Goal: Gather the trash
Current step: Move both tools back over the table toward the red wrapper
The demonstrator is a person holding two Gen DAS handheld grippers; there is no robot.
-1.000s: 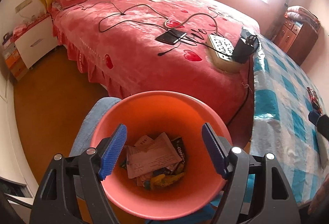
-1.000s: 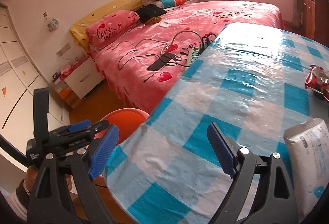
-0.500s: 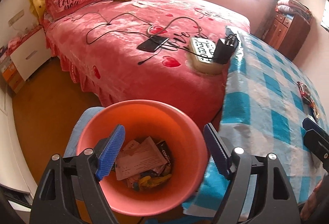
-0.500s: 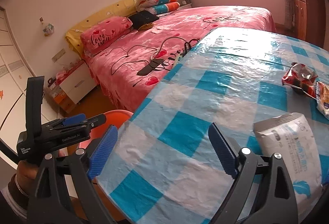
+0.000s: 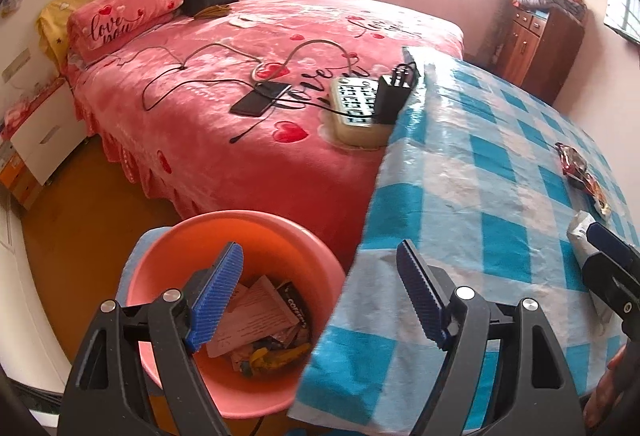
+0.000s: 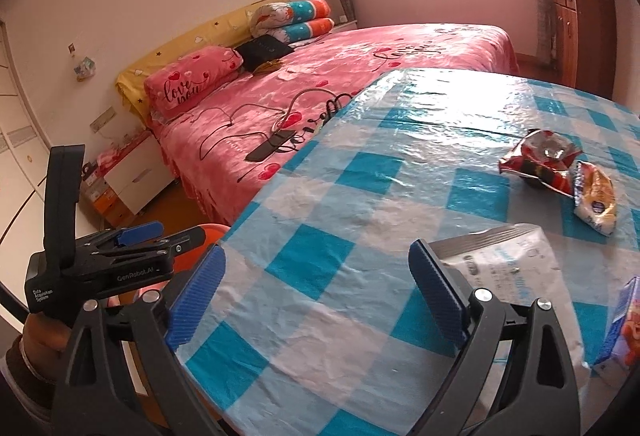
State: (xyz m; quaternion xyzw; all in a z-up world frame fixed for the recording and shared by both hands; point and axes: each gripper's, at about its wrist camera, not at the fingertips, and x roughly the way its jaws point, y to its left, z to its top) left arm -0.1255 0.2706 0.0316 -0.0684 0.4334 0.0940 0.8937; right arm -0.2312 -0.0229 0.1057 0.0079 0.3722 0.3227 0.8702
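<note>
Over the last second both views are swung from the orange bin toward the table. In the left wrist view the bin (image 5: 236,300), a second ago centred between the jaws, is now seen low and left, and far more of the blue-checked table (image 5: 472,196) is taken in. In the right wrist view the wrappers, earlier at the frame's edge, are now brought well into the picture. This is judged to mean that a drop into the bin is finished and the next piece of trash is being sought.

The left gripper (image 5: 320,300) is held with its jaws spread wide and nothing between them; it is poised over the bin's rim and the table's near corner. Papers and wrappers (image 5: 260,320) are seen lying in the bin's bottom.

The right gripper (image 6: 320,296) is likewise held with jaws spread and empty, above bare cloth. The white packet (image 6: 504,272) lies on the table just beside the right-hand jaw, outside the gap rather than within it. The red wrapper (image 6: 536,160) and the yellow-and-white wrapper (image 6: 596,196), touching each other, lie farther off, ahead and to the right. A blue carton (image 6: 624,324) is partly seen at the right edge. A shift rightward is judged necessary before the packet can be taken between the jaws.
</note>
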